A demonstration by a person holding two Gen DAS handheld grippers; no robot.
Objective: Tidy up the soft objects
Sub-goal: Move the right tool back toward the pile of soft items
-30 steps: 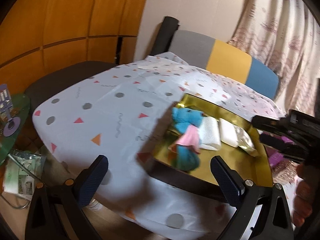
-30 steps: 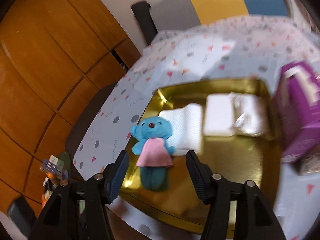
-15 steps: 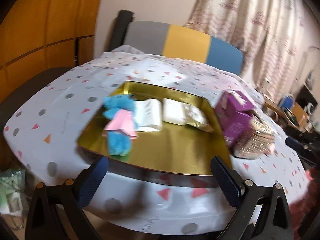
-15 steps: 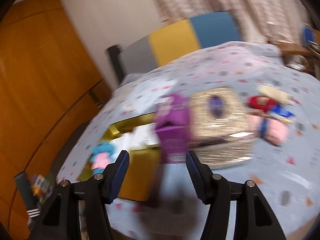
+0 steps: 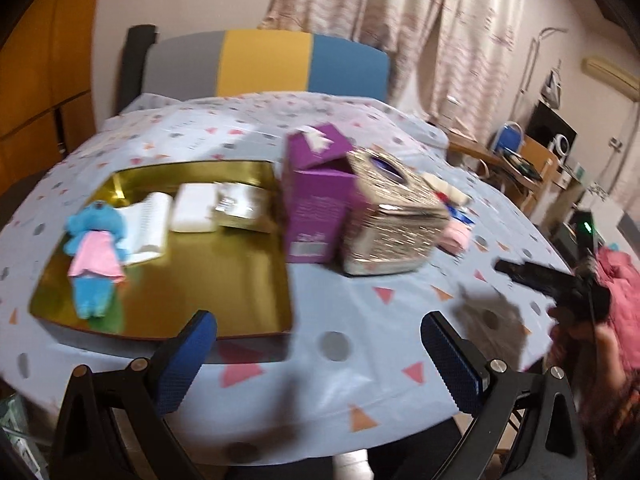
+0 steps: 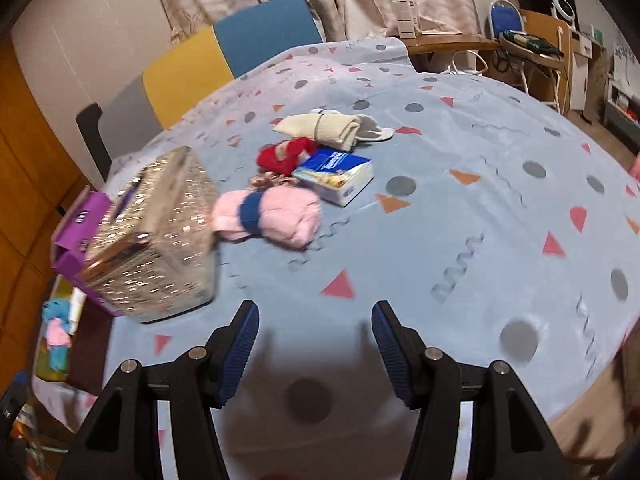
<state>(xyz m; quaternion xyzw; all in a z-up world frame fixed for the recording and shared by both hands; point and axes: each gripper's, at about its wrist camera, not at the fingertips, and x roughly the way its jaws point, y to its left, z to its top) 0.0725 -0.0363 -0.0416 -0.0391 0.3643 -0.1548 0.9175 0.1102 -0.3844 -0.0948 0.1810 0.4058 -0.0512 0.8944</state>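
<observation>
The left gripper has its fingers wide apart and holds nothing. At its 11 o'clock a blue teddy lies in the gold tray, beside folded white cloths. A purple box and a shiny tissue box stand at 12 o'clock — they hide most of what lies behind them. The right gripper is spread open too, empty. At its 11 o'clock lies a pink roll, touching a red plush and a blue-white pack; a cream roll sits farther off.

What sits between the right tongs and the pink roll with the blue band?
Nothing visible: only bare tablecloth lies between the open right tongs and the pink roll. The glittery tissue box stands left of that path, close beside the roll.
</observation>
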